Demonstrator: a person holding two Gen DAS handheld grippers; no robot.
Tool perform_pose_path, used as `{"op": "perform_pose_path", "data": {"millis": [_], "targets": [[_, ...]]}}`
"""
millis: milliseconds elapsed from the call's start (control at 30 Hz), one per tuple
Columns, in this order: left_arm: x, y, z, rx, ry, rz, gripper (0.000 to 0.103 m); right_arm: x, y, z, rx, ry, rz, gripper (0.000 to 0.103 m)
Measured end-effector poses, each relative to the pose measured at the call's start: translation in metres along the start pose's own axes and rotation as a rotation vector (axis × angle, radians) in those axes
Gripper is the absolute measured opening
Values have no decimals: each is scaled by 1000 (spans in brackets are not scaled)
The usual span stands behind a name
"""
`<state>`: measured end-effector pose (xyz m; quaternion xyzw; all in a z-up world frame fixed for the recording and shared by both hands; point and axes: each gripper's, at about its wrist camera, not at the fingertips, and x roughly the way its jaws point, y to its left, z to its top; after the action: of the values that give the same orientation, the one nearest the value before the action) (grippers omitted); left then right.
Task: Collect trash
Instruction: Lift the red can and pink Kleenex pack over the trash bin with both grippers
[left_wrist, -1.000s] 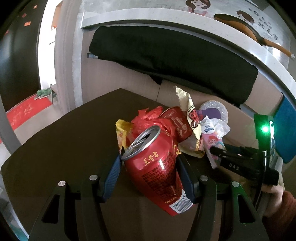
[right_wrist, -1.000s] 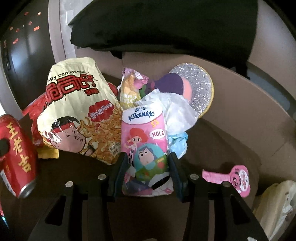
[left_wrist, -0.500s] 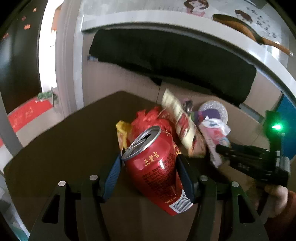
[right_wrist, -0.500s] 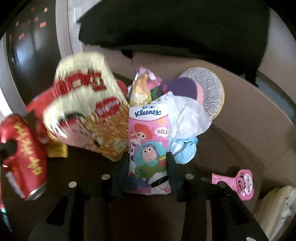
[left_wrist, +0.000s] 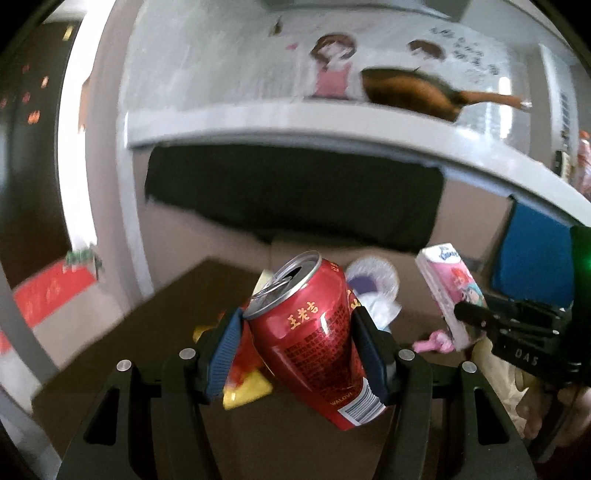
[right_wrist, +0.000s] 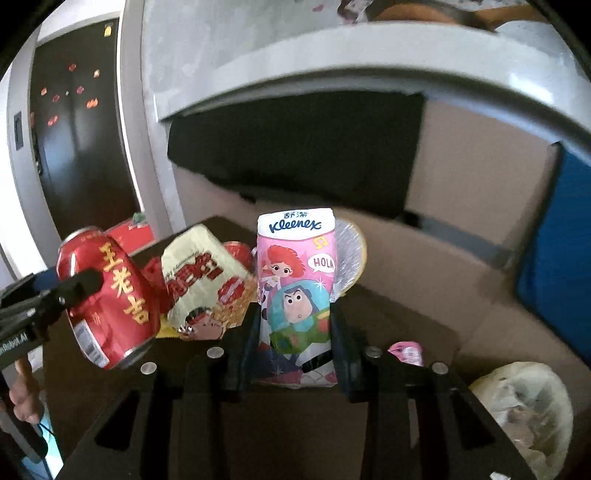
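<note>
Gripping a dented red can, the left hand-held gripper is hanging above the worktop. Right hand-held gripper is closing on a Kleenex pack; only its view is showing a noodle wrapper.

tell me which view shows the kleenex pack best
The right wrist view: the Kleenex pack faces the camera, printed front readable, upright between the right gripper jaws. The left wrist view catches it only edge-on, tilted and blurred at the right.
</note>
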<state>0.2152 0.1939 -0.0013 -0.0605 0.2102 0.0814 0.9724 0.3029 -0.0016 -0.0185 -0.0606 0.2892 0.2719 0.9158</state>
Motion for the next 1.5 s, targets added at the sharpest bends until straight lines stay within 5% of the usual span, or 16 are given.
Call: {"op": "perform_pose_path", "data": {"millis": [333, 633, 967, 1500], "targets": [[-44, -85, 45, 106, -139, -108, 60, -93, -52, 17, 76, -150, -78, 32], [-60, -180, 50, 156, -183, -277, 60, -178, -98, 5, 89, -230, -221, 32], [-57, -261, 35, 224, -128, -415, 60, -228, -148, -30, 151, -230, -358, 33], [4, -301, -9, 247, 67, -486, 60, -203, -200, -86, 302, -136, -336, 33]]}}
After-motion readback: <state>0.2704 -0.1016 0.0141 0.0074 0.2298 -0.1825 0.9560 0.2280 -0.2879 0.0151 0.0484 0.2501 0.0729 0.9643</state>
